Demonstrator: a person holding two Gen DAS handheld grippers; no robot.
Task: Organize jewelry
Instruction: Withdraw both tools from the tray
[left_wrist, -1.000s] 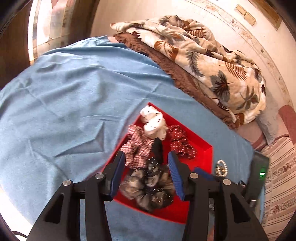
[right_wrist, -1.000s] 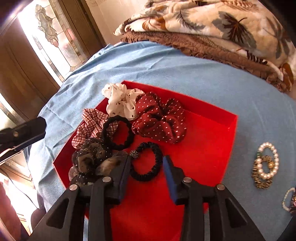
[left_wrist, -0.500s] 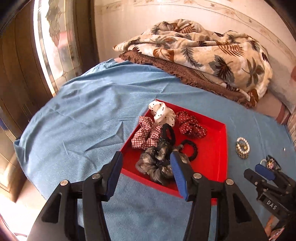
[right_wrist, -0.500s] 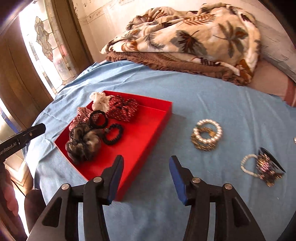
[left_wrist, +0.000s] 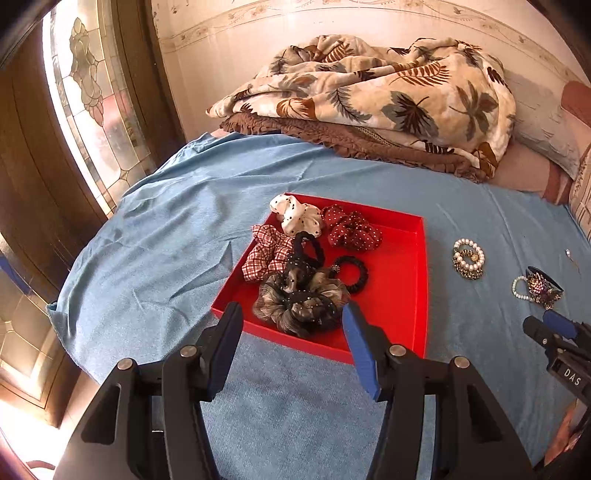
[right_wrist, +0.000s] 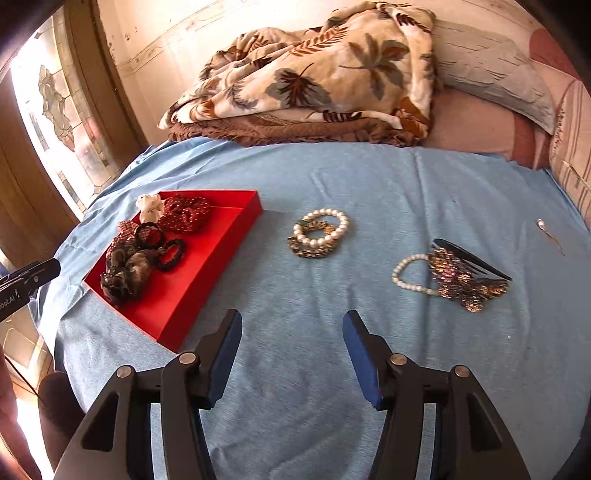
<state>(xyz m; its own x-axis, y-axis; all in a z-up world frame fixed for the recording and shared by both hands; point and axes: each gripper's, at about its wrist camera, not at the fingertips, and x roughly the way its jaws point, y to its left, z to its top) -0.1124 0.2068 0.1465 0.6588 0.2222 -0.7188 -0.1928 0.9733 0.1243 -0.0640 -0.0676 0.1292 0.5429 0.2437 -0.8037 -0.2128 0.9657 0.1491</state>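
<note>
Spreading under both tools, the blue bedspread (right_wrist: 369, 177) is the biggest thing in view, with a leaf-print blanket (right_wrist: 325, 74) heaped far ahead of the jaws. Next in size is the red tray (left_wrist: 402, 291), which lies just ahead of the left gripper (left_wrist: 291, 339), its near rim between that tool's tips in the picture. For the right gripper (right_wrist: 291, 347) the tray sits ahead and off to the left.

Inside the tray, a grey-brown scrunchie (left_wrist: 299, 299) lies nearest the left jaws, with a checked scrunchie (left_wrist: 266, 254), a white dotted one (left_wrist: 295, 218) and a dark red dotted one (left_wrist: 351, 229) farther on, and a black hair tie (left_wrist: 351, 273) beside them. The right half of the tray floor is bare.

Outside the tray, a jewelled hair clip (right_wrist: 465, 280) with a pearl bracelet (right_wrist: 406, 277) touching it rests ahead and right of the right jaws. A stack of pearl and gold bracelets (right_wrist: 319, 232) lies straight ahead of them. A tiny silver piece (right_wrist: 543, 225) sits far to the right, too small to identify.

Both pairs of jaws stand spread wide and carry nothing. The step in hand appears to be a reach for the next loose piece. That likely calls for the right tool to move forward, lower its tips around the bracelet stack, and pinch gently, since beads may roll or separate.
</note>
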